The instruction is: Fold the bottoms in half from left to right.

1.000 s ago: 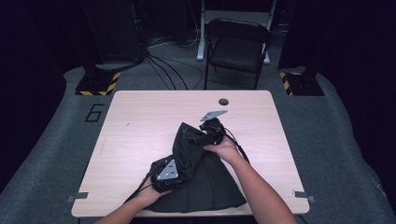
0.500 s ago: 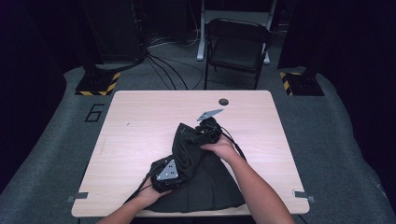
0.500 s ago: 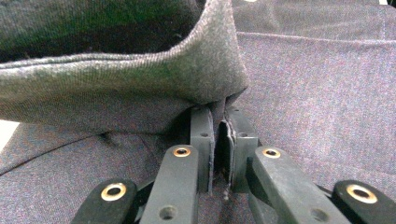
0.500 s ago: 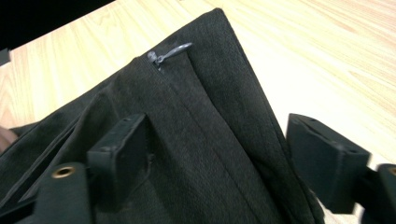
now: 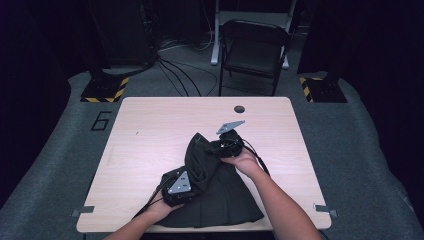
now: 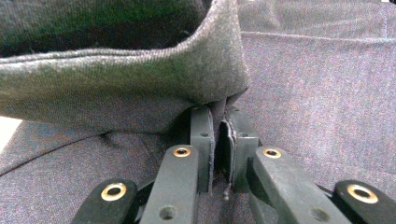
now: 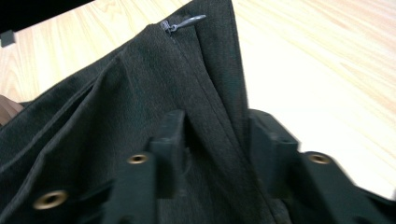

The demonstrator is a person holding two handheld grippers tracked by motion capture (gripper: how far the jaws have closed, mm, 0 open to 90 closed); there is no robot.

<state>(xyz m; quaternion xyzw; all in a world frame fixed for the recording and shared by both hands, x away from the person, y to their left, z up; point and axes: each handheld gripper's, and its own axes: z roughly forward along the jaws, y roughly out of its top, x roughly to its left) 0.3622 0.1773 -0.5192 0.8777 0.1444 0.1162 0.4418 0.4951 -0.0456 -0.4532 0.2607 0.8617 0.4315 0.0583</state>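
Skirt [image 5: 215,200] is lying bunched near the surface's [image 5: 150,130] front edge, dark fabric spreading toward the middle. Left claw [image 6: 219,135] is clamping a fold of it tight. Right claw [image 7: 217,135] has just been closing around the raised edge below the zipper pull [image 7: 182,23]; pads are standing just off the cloth, not yet pressing.

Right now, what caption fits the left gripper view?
Left tool shut on a fold of the dark skirt.
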